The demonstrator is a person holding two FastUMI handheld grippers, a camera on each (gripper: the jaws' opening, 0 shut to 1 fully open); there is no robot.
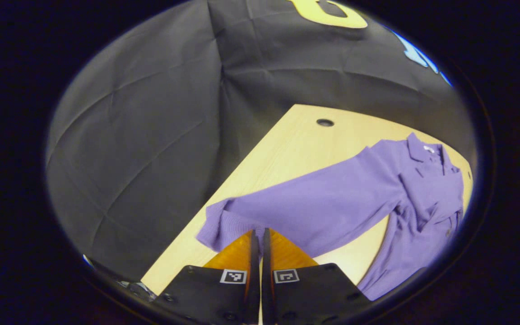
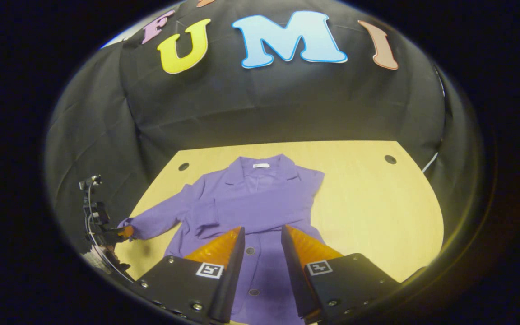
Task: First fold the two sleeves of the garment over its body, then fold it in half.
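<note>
Left gripper (image 1: 258, 232): jaws drawn nearly together, only a thin slit between the fingers, and their tips meet the edge of the purple cloth near the cuff of the outstretched sleeve (image 1: 287, 207); the cloth appears pinched there, though the contact itself is hidden behind the tips. In the left gripper view that sleeve runs from the cuff at about 9 o'clock of the fingertips up toward 2 o'clock, where it joins the body of the garment (image 1: 427, 194), collar (image 1: 422, 146) at the far end. Garment lies on a light wooden table (image 1: 296, 144) with a small round hole (image 1: 325, 122) toward 12 o'clock. Right gripper (image 2: 262, 232): jaws parted with a plain gap, nothing between them, hanging over the garment's lower front, where buttons show between the fingers. In the right gripper view the garment (image 2: 260, 203) lies flat at the table's left-centre, collar (image 2: 260, 169) at 12 o'clock, hem toward 6. One sleeve (image 2: 260, 212) is already folded across the body, its cuff toward 9 o'clock. The other sleeve (image 2: 156, 221) stretches out to 8 o'clock, where the left gripper (image 2: 124, 232) meets its cuff at the table's edge. Bare table (image 2: 377, 203) lies to 3 o'clock, with holes (image 2: 390, 159) near the far corners.
</note>
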